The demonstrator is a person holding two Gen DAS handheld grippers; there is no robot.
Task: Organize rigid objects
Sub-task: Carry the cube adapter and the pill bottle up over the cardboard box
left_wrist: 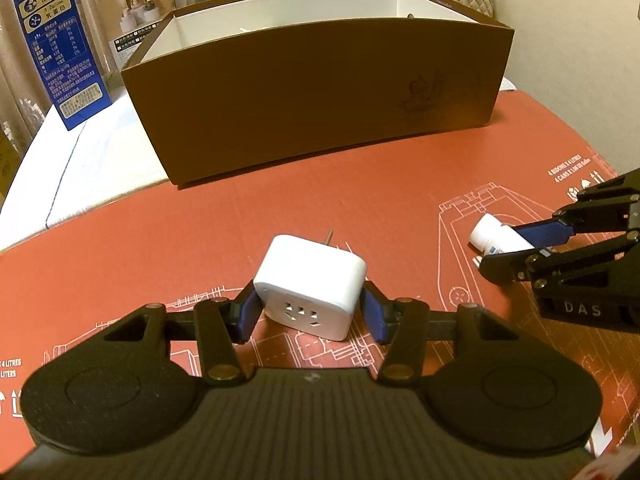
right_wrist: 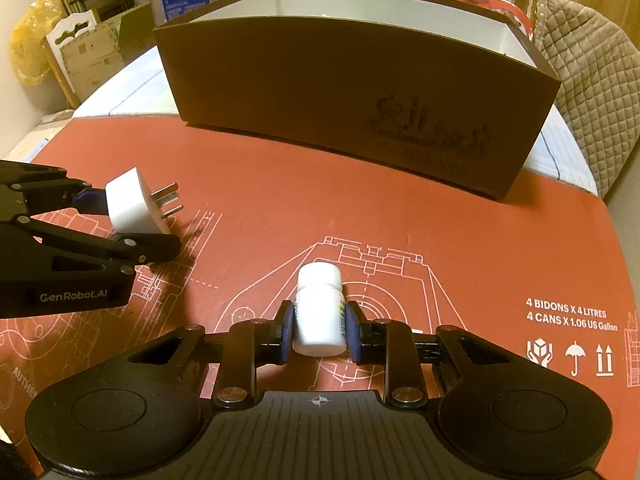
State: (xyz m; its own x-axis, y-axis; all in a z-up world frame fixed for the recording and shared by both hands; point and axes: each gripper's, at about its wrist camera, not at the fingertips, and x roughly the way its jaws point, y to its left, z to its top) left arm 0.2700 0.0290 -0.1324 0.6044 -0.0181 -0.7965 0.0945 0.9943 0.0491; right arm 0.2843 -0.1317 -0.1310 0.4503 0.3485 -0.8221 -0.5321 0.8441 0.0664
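Observation:
My left gripper (left_wrist: 310, 312) is shut on a white plug adapter (left_wrist: 310, 286), its socket face toward the camera and its metal prongs pointing away; in the right wrist view the adapter (right_wrist: 134, 200) is held just above the red surface. My right gripper (right_wrist: 320, 326) is shut on a white pill bottle (right_wrist: 320, 310) with its cap pointing away; the bottle also shows in the left wrist view (left_wrist: 496, 234) at the right. A large brown box (left_wrist: 320, 92) with a white inside stands open behind both grippers (right_wrist: 352, 92).
The red printed cardboard sheet (left_wrist: 360, 184) covers the table. A blue milk carton (left_wrist: 60, 44) stands at the back left. Cartons and jars stand behind the box. A quilted chair back (right_wrist: 588, 80) is at the right. White papers (left_wrist: 92, 168) lie left of the sheet.

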